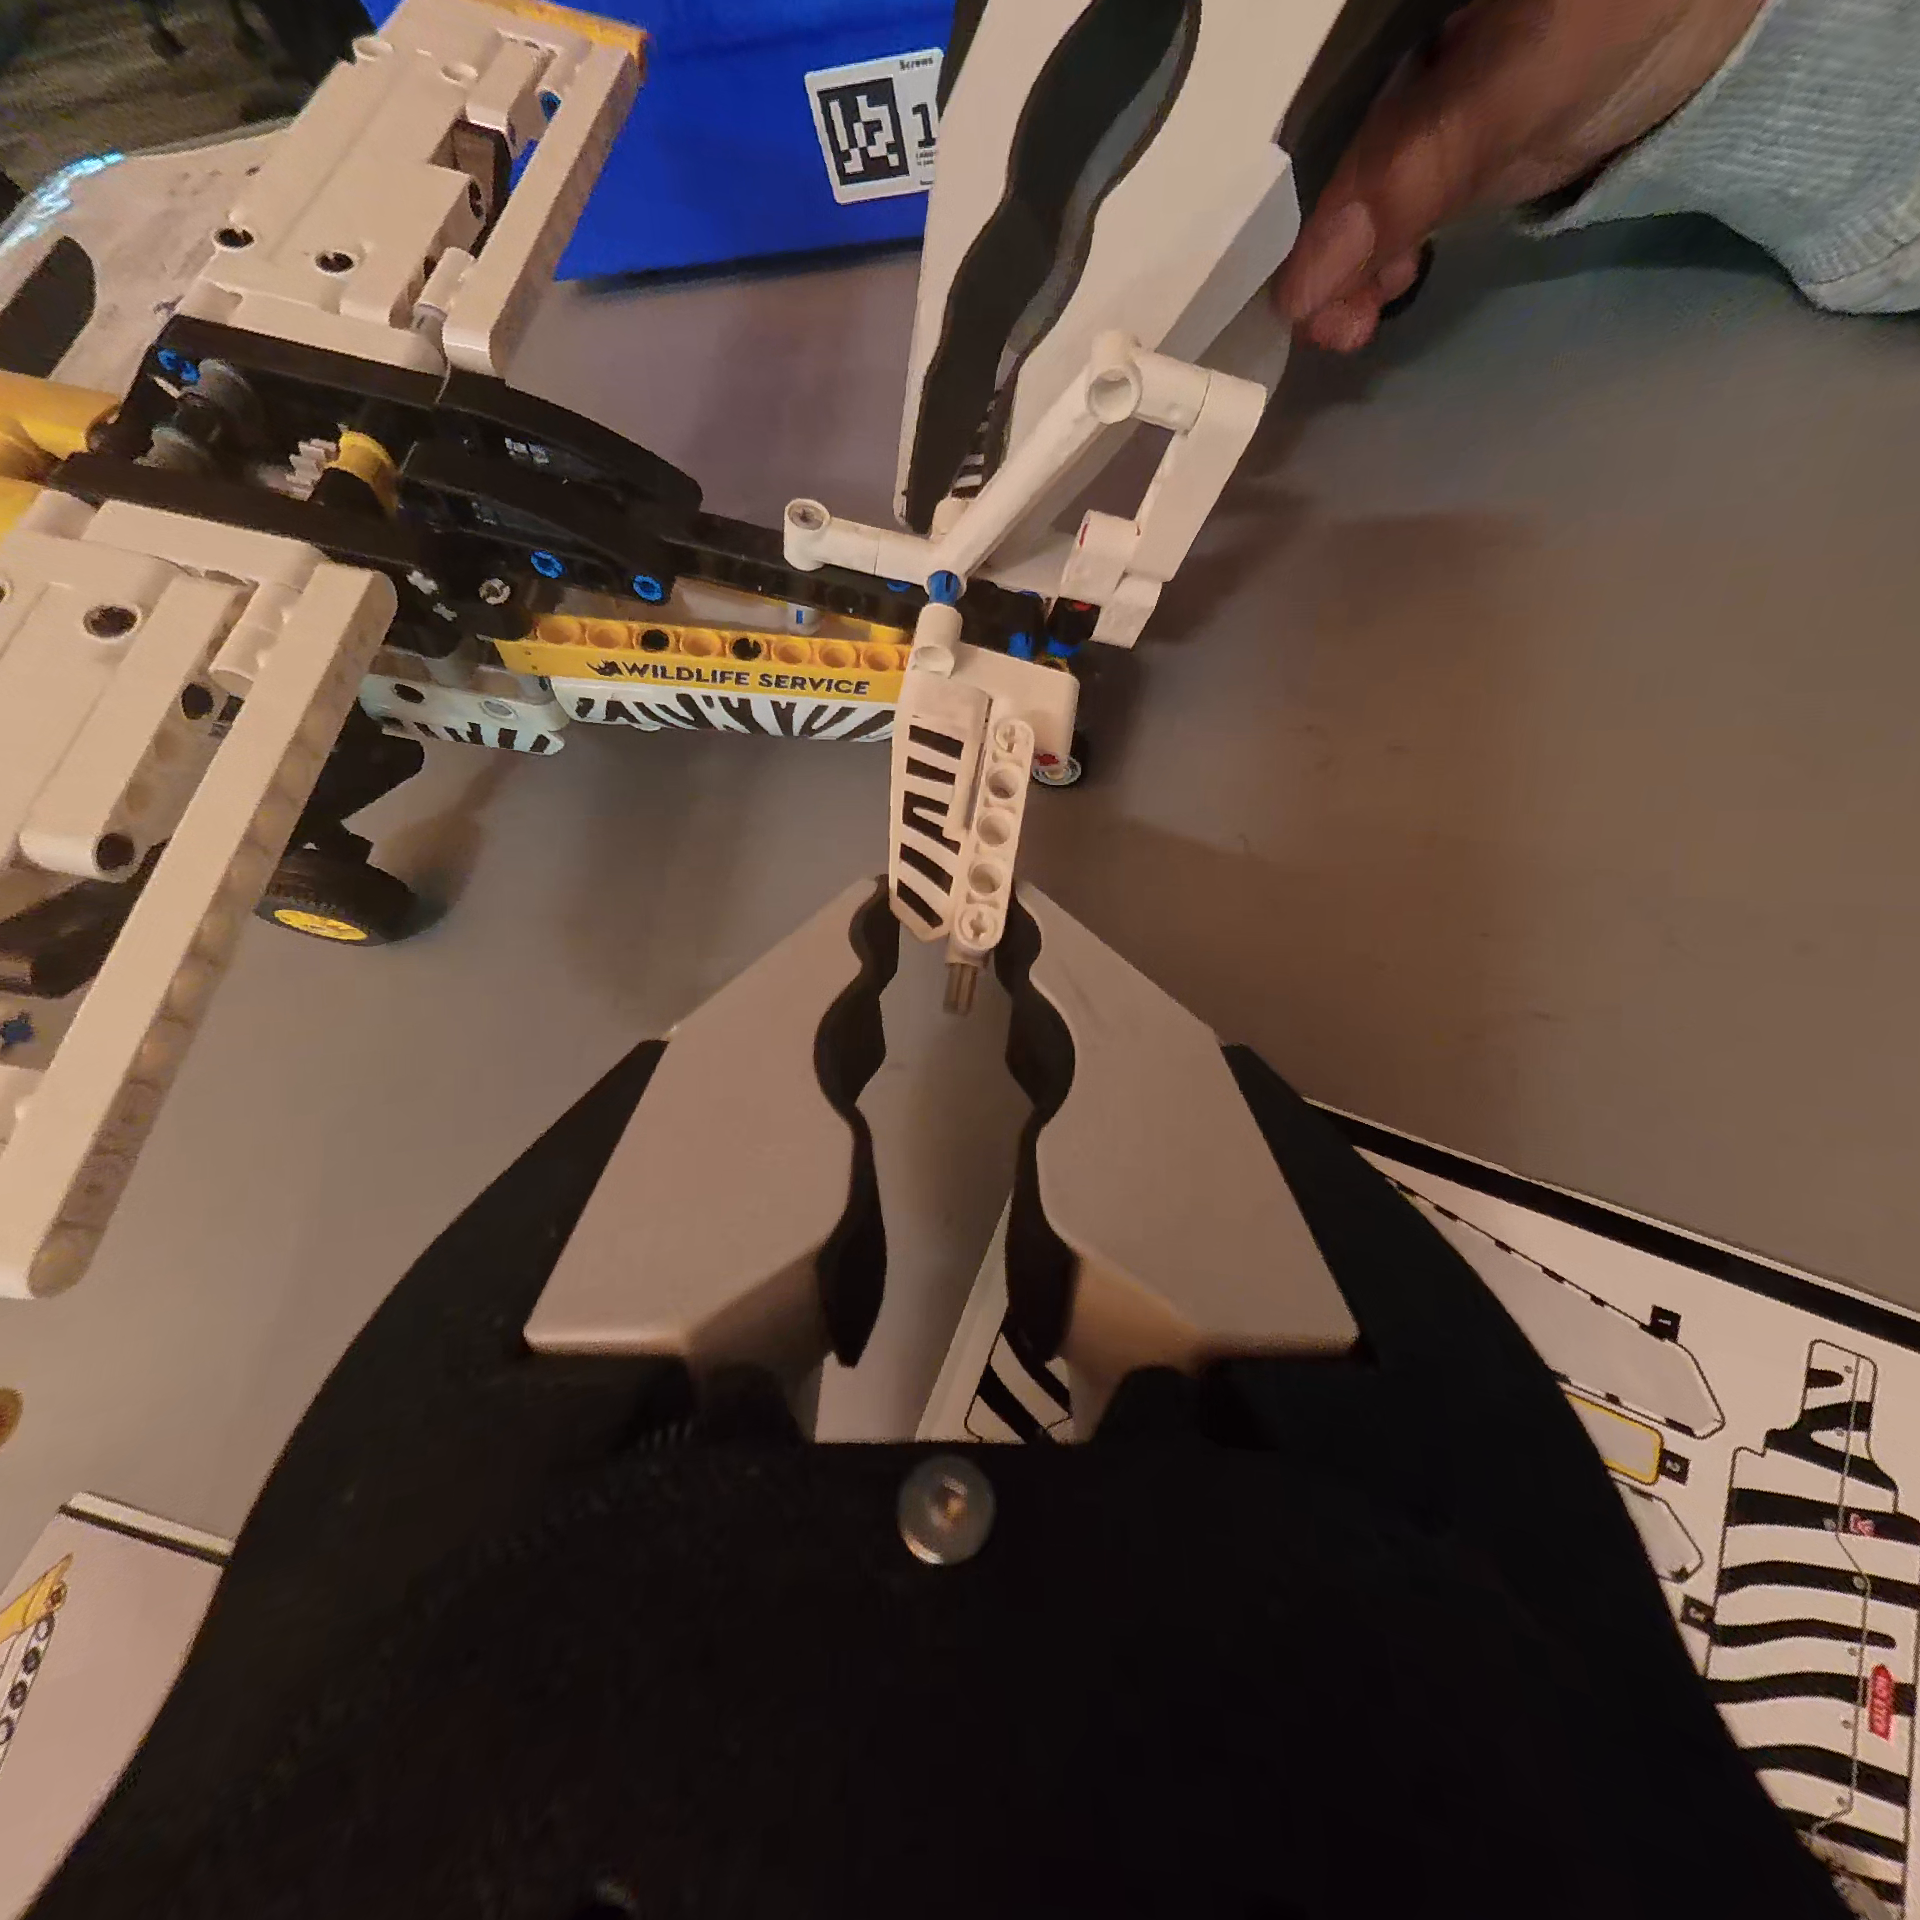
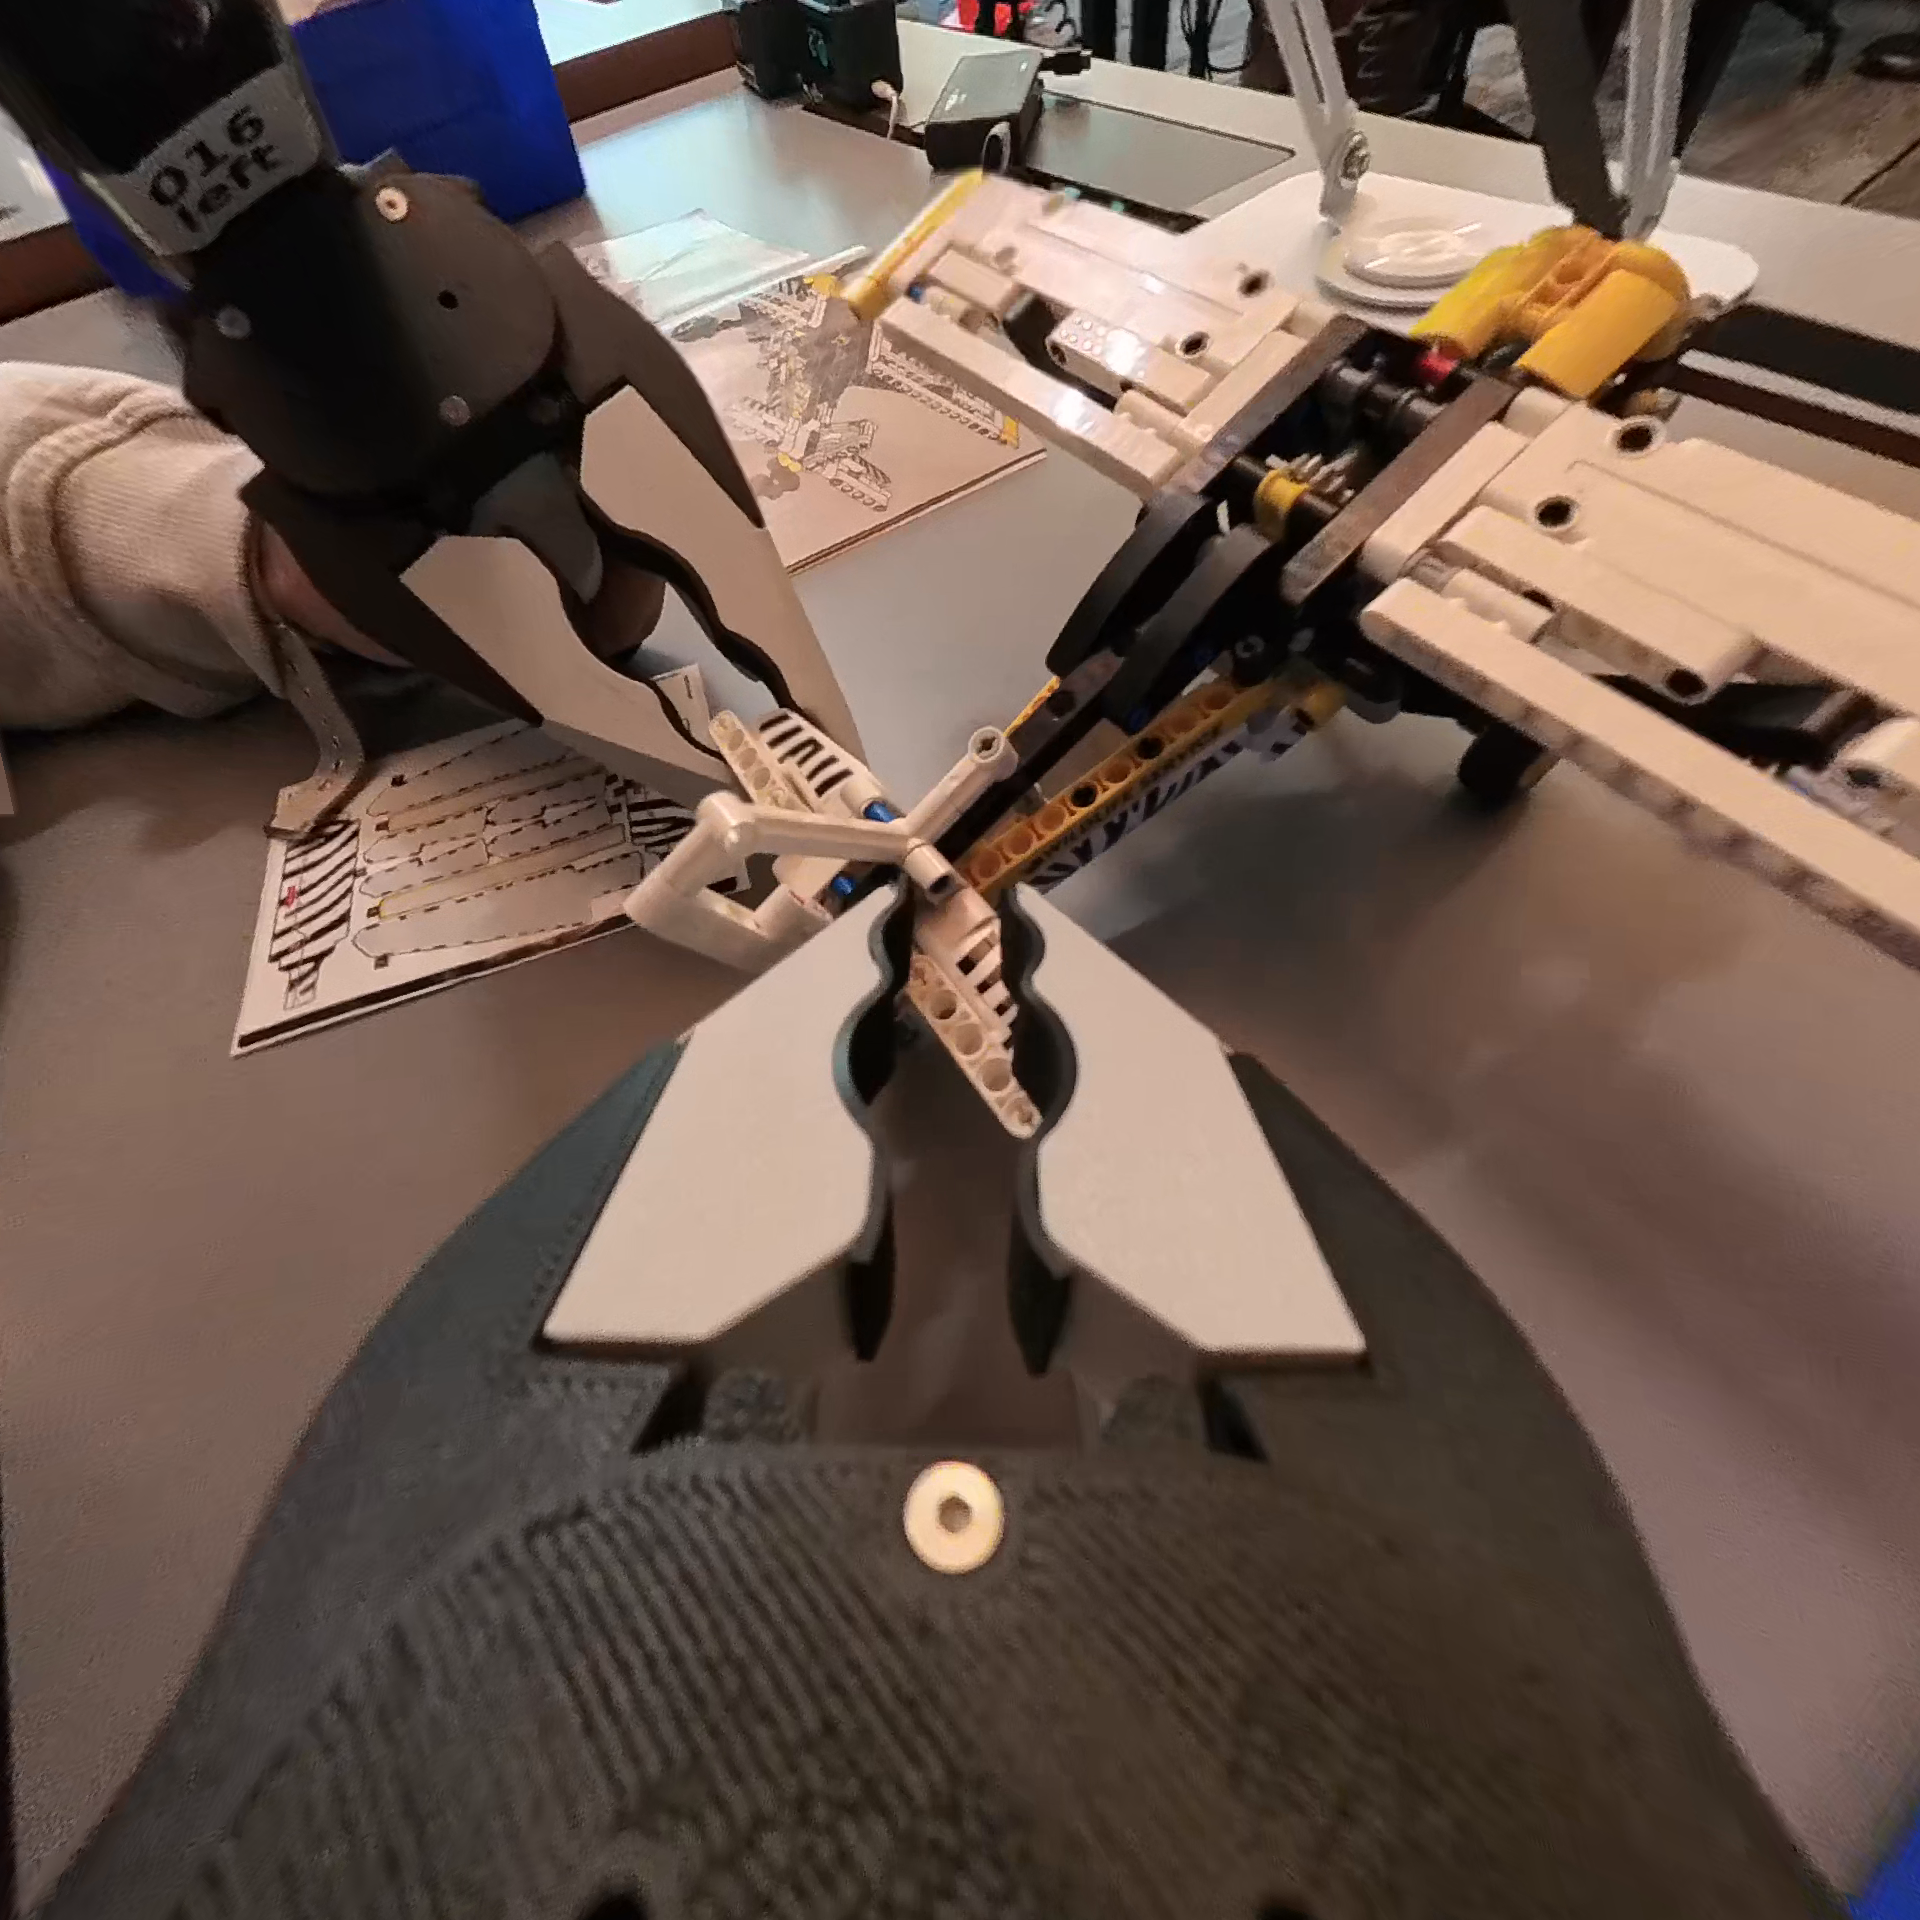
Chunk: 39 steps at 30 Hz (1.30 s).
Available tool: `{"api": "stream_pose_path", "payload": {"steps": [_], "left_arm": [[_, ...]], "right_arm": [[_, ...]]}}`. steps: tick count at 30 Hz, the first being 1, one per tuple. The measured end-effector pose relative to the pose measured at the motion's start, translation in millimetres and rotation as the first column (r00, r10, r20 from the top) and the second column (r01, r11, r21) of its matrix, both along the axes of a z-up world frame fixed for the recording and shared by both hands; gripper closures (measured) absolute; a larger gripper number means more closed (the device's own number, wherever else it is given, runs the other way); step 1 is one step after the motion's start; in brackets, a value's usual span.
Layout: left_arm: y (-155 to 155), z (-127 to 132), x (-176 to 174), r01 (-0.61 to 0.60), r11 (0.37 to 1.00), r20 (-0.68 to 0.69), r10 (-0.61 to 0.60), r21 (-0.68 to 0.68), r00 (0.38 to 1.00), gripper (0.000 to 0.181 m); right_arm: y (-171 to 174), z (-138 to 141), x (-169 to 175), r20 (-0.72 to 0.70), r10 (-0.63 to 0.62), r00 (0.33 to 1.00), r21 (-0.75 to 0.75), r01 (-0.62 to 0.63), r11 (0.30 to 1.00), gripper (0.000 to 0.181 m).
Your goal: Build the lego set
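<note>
A lego plane (image 1: 488, 488) with white wings, a black body and a yellow tail boom (image 1: 727, 649) stands on the grey table; it also shows in the right wrist view (image 2: 1351, 499). My left gripper (image 1: 954, 920) is shut on a white zebra-striped fin (image 1: 940, 810) at the tail end. It shows at upper left in the right wrist view (image 2: 774, 753). My right gripper (image 2: 961, 966) is shut on a second striped fin (image 2: 971, 997) on the opposite side of the tail. It comes in from above in the left wrist view (image 1: 956, 488). A white tail frame (image 1: 1174, 468) sits between them.
A sticker sheet (image 1: 1766, 1558) lies under and right of my left gripper. A blue bin (image 1: 748, 135) stands behind the plane. An instruction booklet (image 2: 831, 395) lies beyond the left gripper. A white lamp base (image 2: 1403, 239) and a laptop stand at the back. Spacing between my two grippers at the tips: around 6 cm. My right tips are roughly 4 cm from the yellow tail boom (image 1: 727, 649).
</note>
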<state>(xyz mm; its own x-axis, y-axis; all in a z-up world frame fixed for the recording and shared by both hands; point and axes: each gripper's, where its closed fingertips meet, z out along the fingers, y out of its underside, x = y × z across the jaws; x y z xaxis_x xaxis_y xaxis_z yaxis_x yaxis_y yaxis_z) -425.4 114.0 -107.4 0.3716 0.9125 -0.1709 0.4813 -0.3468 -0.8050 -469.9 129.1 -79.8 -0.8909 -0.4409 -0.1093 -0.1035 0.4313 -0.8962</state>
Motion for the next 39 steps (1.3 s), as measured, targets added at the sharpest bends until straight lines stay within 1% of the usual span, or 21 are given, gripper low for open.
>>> {"api": "stream_pose_path", "payload": {"steps": [5, 7, 12, 16, 20, 24, 29, 34, 37, 39], "left_arm": [[-1.1, 1.9, 0.3, 0.006, 0.999, 0.000, -0.006, 0.033, 1.000, 0.165], [-1.5, 2.0, 0.3, 0.004, 1.000, -0.002, -0.003, 0.029, 1.000, 0.165], [-1.7, 0.4, -0.1, -0.011, 1.000, -0.004, 0.011, -0.001, 1.000, 0.165], [-2.1, 1.9, -0.7, -0.020, 0.999, -0.002, 0.020, 0.028, 1.000, 0.165], [-2.2, 1.2, -1.3, -0.028, 0.999, 0.001, 0.028, 0.026, 1.000, 0.165], [-0.4, 1.7, -1.9, -0.034, 0.998, 0.009, 0.034, 0.057, 0.999, 0.165], [-1.0, 0.7, -1.1, -0.040, 0.998, 0.011, 0.039, 0.052, 0.999, 0.165], [-2.1, -0.6, -2.3, -0.055, 0.998, -0.001, 0.055, -0.012, 0.999, 0.165], [-1.6, -1.9, -2.7, -0.050, 0.998, 0.016, 0.050, 0.025, 0.999, 0.165], [-1.0, -1.7, -2.9, -0.048, 0.999, 0.015, 0.047, 0.026, 0.999, 0.165]], "right_arm": [[-1.0, 2.3, 2.3, -0.054, 0.052, 0.997, -0.053, -0.055, 0.997, 0.169], [-0.2, 3.6, 4.6, -0.066, 0.072, 0.995, -0.069, -0.076, 0.995, 0.173], [-0.5, 2.2, 4.8, -0.060, 0.065, 0.996, -0.058, -0.069, 0.996, 0.174], [-1.2, 2.1, 5.0, -0.080, 0.055, 0.995, -0.059, -0.060, 0.996, 0.174], [-1.4, 1.9, 4.9, -0.108, 0.048, 0.993, -0.060, -0.054, 0.997, 0.175], [-1.4, 1.7, 3.8, -0.096, 0.038, 0.995, -0.052, -0.044, 0.998, 0.175], [-2.7, 1.4, 4.7, -0.097, 0.023, 0.995, -0.055, -0.029, 0.998, 0.175], [-2.8, 1.2, 4.2, -0.094, 0.020, 0.995, -0.052, -0.025, 0.998, 0.175], [-2.9, 1.1, 4.0, -0.094, 0.022, 0.995, -0.052, -0.027, 0.998, 0.175], [-3.4, 1.1, 3.9, -0.092, 0.026, 0.995, -0.051, -0.031, 0.998, 0.175]]}}
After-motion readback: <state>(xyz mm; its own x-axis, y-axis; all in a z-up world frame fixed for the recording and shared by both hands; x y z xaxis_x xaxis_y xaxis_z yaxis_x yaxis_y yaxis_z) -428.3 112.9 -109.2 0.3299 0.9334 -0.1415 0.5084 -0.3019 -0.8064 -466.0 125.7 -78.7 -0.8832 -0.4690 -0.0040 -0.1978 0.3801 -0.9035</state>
